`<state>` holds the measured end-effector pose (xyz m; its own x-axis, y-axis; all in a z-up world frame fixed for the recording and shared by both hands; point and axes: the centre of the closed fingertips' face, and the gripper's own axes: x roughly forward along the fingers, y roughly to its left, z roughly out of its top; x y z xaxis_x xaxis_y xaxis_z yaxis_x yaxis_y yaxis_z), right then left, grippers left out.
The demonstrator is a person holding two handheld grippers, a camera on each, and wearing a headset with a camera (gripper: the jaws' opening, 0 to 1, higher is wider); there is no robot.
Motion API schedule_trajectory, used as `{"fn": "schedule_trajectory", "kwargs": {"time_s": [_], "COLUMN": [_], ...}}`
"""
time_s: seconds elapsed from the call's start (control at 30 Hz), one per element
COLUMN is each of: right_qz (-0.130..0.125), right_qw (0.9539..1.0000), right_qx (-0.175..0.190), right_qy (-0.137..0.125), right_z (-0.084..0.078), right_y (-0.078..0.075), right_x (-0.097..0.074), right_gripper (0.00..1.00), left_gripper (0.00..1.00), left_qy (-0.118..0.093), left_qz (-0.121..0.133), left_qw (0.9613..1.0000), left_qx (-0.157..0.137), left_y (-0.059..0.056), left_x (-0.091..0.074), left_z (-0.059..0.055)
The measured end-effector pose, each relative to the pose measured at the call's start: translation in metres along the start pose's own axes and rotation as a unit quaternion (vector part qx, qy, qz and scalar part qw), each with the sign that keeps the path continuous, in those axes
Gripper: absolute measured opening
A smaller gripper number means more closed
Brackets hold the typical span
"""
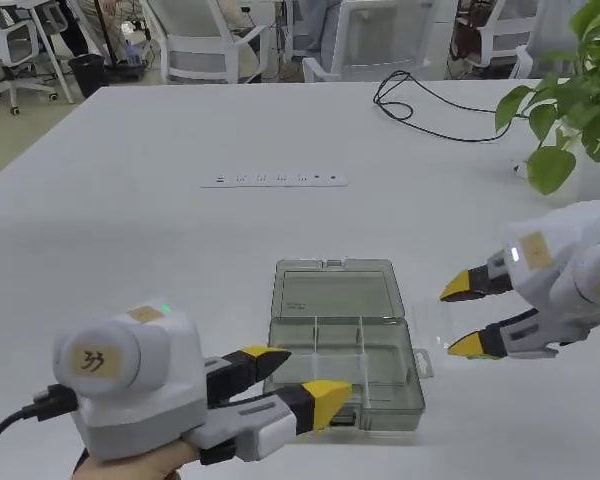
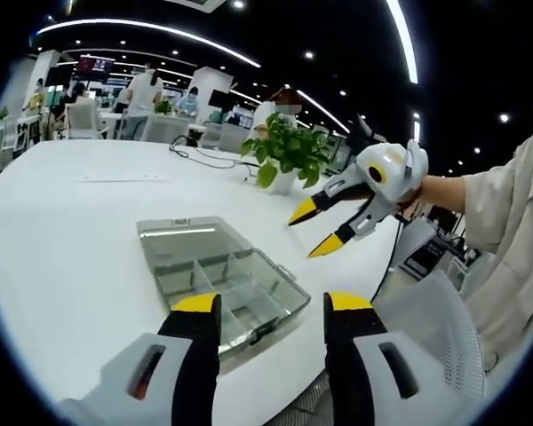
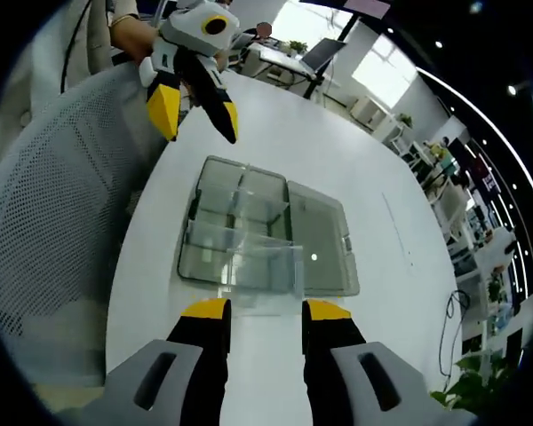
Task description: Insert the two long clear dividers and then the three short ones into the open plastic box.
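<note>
Some dividers (image 1: 330, 350) stand in the box (image 1: 335, 292), one clear piece (image 3: 258, 271) seems left just beside it, and your left hand-held gripper (image 1: 300, 375) and right hand-held gripper (image 1: 454, 320) are wide and empty.

- The left gripper (image 1: 298, 378) sits at 7 o'clock in the head view. Its jaws stand apart, with the yellow tips directed toward 3 o'clock.
- The left hand (image 1: 140, 462) grips its body from beneath.
- The right gripper (image 1: 450, 320) sits at 3 o'clock in the head view. Its jaws stand apart, with the tips directed toward 9 o'clock.
- The two sets of tips face each other, well apart.
- In the left gripper view, the right hand (image 2: 431, 191) holds the right gripper at 2 o'clock, with a pale sleeve (image 2: 515, 222) behind it.
</note>
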<state>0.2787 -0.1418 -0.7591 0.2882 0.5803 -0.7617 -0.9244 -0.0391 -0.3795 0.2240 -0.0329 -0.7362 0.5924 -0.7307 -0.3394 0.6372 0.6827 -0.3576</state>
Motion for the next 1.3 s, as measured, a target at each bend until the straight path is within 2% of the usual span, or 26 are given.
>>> {"fn": "schedule_trajectory", "kwargs": {"time_s": [0.1,0.3,0.6,0.83,0.9,1.13,1.3], "right_qz": [-0.001,-0.003,0.0,0.002,0.002,-0.001,-0.004], "right_qw": [0.9998,0.9989,0.9962,0.9944,0.9941,0.9929,0.9931], "right_qx": [-0.01,-0.026,-0.046,-0.056,-0.056,-0.06,-0.063], "right_qy": [-0.014,-0.039,-0.074,-0.09,-0.093,-0.102,-0.099], "right_z": [0.014,0.039,0.075,0.092,0.096,0.105,0.105], "right_y": [0.002,0.005,0.013,0.017,0.018,0.019,0.019], "right_x": [0.005,0.014,0.02,0.022,0.023,0.024,0.025], "right_gripper": [0.32,0.32,0.32,0.32,0.32,0.32,0.32], "left_gripper": [0.42,0.39,0.28,0.19,0.12,0.01,0.0], "left_qy": [-0.005,-0.005,-0.024,-0.034,-0.034,-0.032,-0.025], "left_qz": [0.001,-0.002,-0.014,-0.017,-0.02,-0.018,-0.012], "left_qw": [0.9999,0.9998,0.9983,0.9952,0.9947,0.9923,0.9877], "left_qx": [-0.012,-0.017,-0.051,-0.091,-0.095,-0.119,-0.154], "left_y": [0.001,-0.001,-0.005,-0.004,-0.005,-0.003,-0.001], "left_x": [0.001,0.002,0.007,0.009,0.009,0.008,0.008], "left_z": [0.001,0.001,0.01,0.015,0.015,0.015,0.013]}}
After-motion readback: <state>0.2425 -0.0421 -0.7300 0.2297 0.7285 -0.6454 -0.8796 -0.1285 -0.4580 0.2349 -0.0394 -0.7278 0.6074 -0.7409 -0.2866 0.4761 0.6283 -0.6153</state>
